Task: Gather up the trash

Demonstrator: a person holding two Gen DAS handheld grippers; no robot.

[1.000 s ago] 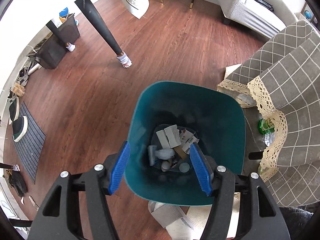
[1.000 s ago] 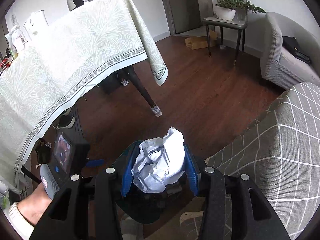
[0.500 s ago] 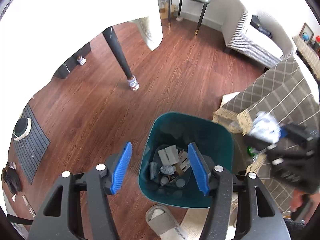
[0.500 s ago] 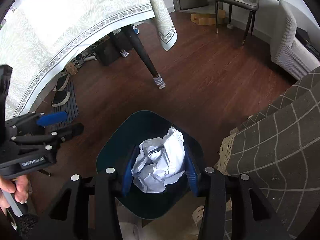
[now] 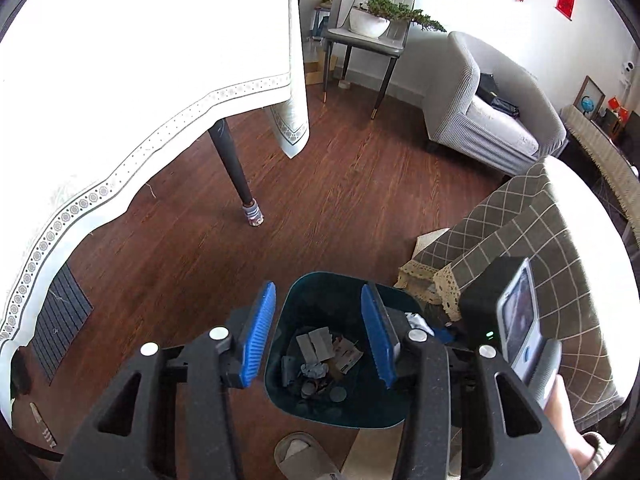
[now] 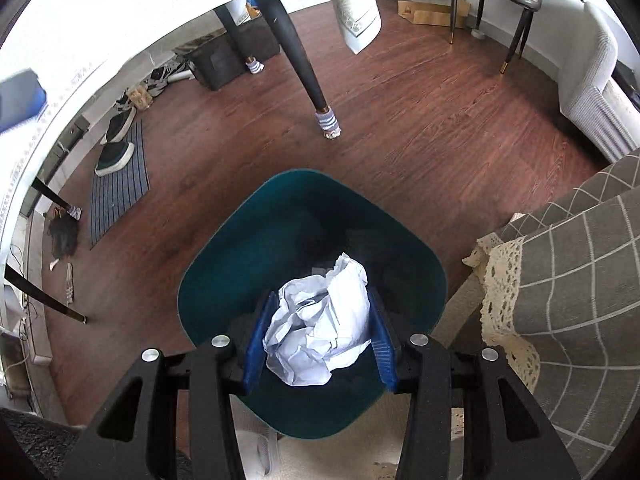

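Crumpled paper [image 6: 320,332] sits pinched between my right gripper [image 6: 318,344] fingers, directly above the teal bin [image 6: 224,280] mouth, so release drops it straight in. My left gripper [image 5: 318,340], higher over the bin, is closing on nothing.

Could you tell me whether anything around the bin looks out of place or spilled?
Nothing looks spilled. The teal bin stands upright with its trash inside, and the right claw holds the crumpled paper above its opening. Only a slipper lies beside the bin.
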